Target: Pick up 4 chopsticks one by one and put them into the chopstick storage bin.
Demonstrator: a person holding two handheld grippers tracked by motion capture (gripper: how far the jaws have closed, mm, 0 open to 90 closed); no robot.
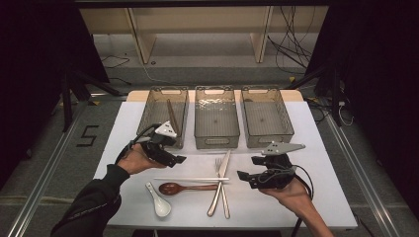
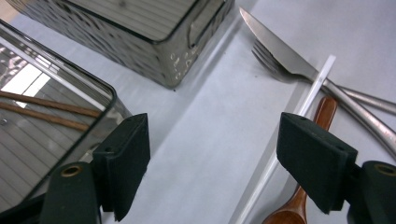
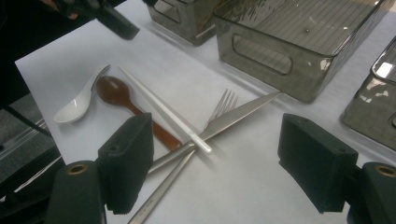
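Note:
Cutlery lies loose on the white table [image 1: 306, 197]: a white ceramic spoon [image 1: 159, 201], a wooden spoon [image 1: 185, 188], a white chopstick [image 1: 190, 178], and a knife [image 1: 221, 180] crossed over a fork [image 1: 218, 164]. My left gripper [image 1: 174, 156] hovers open just in front of the left bin [image 1: 163, 111], left of the cutlery. In its own view the open gripper [image 2: 212, 172] frames bare table, with the white chopstick [image 2: 317, 79] and wooden spoon [image 2: 322, 112] by the right jaw. My right gripper [image 1: 248, 168] is open to the right of the cutlery, and in its view [image 3: 215, 168] it faces the crossed knife [image 3: 243, 114] and fork [image 3: 224, 105].
Three grey see-through bins stand in a row at the back. The left bin [image 2: 46, 112] holds brown chopsticks [image 1: 171, 118]. The middle bin [image 1: 216, 116] and right bin [image 1: 267, 116] look bare inside. Free table lies at the front right and along both sides.

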